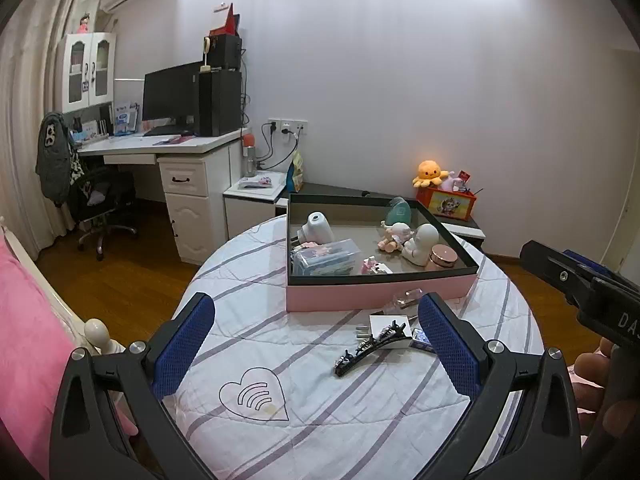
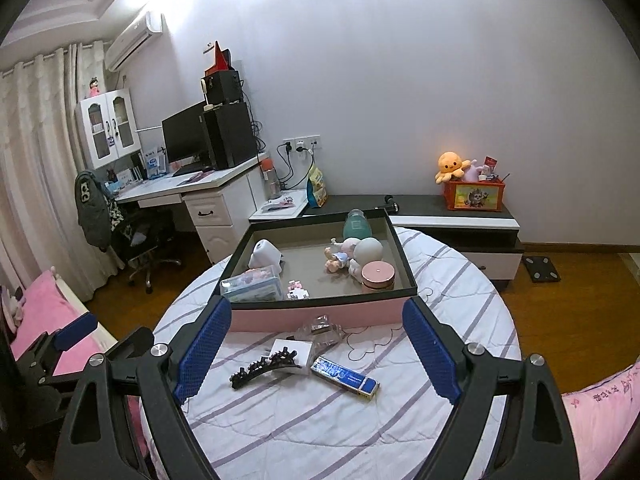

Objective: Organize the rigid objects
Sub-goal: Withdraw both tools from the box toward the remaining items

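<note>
**Both claws wide and empty over the bed**

Your left gripper [image 1: 316,344] hangs with its blue pads spread wide, nothing between them. Your right gripper [image 2: 316,350] stands just as wide and holds nothing either. Ahead of you on the striped bedspread [image 2: 304,432] sits the pink box [image 2: 312,316], already carrying a clear case [image 2: 256,282], a doll [image 2: 340,254] and a round pink jar [image 2: 378,274]. In front of the box lie a black hair clip [image 2: 264,368], a white charger [image 2: 292,350], a blue flat box [image 2: 344,378] and a clear bottle [image 2: 320,328], all close together.
</note>
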`<action>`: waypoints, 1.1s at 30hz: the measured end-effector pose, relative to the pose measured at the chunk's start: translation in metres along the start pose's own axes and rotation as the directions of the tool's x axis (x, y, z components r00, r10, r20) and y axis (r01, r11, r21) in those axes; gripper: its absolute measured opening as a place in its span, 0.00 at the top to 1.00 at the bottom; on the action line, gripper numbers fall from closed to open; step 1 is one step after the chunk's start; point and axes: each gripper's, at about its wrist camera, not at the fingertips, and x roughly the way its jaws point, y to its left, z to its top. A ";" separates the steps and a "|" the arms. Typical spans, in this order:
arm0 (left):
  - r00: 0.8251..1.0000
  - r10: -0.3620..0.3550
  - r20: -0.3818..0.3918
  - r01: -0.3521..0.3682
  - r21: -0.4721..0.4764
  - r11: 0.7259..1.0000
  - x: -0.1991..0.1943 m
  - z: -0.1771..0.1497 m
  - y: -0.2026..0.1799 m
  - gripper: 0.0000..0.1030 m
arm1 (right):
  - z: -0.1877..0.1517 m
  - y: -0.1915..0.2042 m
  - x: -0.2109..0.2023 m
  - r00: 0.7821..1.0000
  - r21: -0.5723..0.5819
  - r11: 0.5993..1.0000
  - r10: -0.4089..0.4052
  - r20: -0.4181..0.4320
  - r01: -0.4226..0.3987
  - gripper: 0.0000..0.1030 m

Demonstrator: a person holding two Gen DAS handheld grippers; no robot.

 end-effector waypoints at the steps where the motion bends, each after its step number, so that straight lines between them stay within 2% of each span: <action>1: 1.000 -0.001 -0.001 0.001 0.001 1.000 -0.001 -0.001 -0.001 0.00 | 0.000 -0.001 -0.001 1.000 0.003 1.000 -0.003 0.000 0.003 0.14; 24: 0.999 -0.004 -0.037 0.004 -0.002 1.000 0.004 -0.008 -0.003 0.00 | -0.009 -0.021 0.005 0.999 0.017 0.999 -0.032 -0.036 0.033 0.14; 28: 0.995 -0.017 -0.100 0.019 0.023 1.000 0.025 -0.017 -0.006 0.00 | -0.014 -0.029 0.017 0.996 0.001 0.998 -0.055 -0.071 0.055 0.14; 31: 0.989 -0.012 -0.145 0.020 0.052 0.998 0.042 -0.027 -0.011 0.00 | -0.024 -0.039 0.037 0.988 -0.011 0.998 -0.064 -0.138 0.063 0.14; 33: 0.981 -0.033 -0.191 0.047 0.067 0.997 0.056 -0.035 -0.016 0.00 | -0.032 -0.044 0.051 0.979 -0.024 0.998 -0.068 -0.191 0.065 0.14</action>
